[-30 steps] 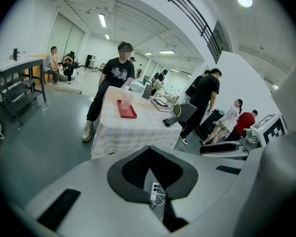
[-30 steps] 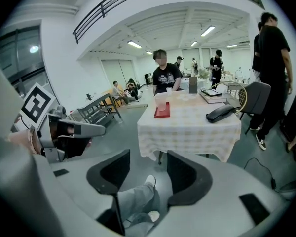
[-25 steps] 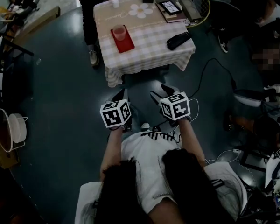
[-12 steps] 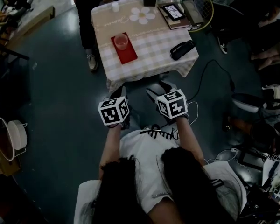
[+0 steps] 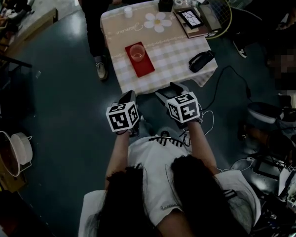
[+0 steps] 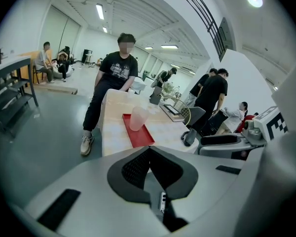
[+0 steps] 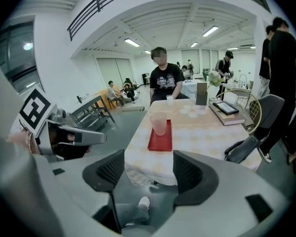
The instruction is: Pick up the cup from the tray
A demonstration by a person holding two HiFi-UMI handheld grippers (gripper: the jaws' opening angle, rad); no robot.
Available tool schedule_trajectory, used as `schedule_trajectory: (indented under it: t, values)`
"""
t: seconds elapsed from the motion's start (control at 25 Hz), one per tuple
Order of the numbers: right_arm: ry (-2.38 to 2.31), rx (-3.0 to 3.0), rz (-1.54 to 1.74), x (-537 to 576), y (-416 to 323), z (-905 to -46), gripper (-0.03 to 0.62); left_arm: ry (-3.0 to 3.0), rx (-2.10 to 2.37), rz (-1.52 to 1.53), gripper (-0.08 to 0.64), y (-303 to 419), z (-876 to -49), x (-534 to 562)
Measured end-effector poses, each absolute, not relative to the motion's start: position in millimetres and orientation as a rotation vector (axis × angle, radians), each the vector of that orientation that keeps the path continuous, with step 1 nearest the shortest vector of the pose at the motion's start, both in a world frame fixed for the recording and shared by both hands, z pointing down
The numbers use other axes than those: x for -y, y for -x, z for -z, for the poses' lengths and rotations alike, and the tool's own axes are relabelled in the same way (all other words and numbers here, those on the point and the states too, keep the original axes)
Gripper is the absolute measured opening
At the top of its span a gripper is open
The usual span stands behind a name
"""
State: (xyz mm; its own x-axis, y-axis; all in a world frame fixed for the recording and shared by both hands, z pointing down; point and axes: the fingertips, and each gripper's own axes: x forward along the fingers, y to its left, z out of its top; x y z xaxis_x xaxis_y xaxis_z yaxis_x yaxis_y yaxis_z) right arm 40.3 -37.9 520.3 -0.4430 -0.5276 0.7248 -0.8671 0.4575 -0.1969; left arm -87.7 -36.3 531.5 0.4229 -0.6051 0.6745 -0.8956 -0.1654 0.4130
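Head view looks down on a surface [image 5: 175, 53] draped in a checked cloth. A pale pink cup [image 5: 137, 53] stands upright there on a red tray [image 5: 146, 68], toward the cloth's left side. Both tools are held low in front of the person, well short of the surface's near edge. The left hand-held gripper [image 6: 149, 154] has its jaws pressed together with nothing between them. The right hand-held gripper [image 7: 149, 174] is opening its jaws, and only floor and the cloth's hem show in the gap. I judge that the reach is not yet begun. The cup looks light and thin-walled, so a jaw arriving off-centre could knock its rim and tip it, or shove it along the tray. Too hard a squeeze could buckle it. The tray may also slide on the loose cloth if dragged.
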Motion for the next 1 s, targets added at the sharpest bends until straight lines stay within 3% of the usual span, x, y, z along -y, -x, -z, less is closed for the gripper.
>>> schedule_trajectory:
  t: [0.44,1.0]
  values:
    - [-1.277,2.125,-0.702,96.5,-23.5,-509.5,0.322,-1.902,1.246,-0.46,0.005,105.4,-528.4,69.5]
    - [-1.084,2.138,-0.672,166.4,21.3,-536.7,0.362,-1.829,1.281,-0.47,0.005,127.2,-543.7,125.0]
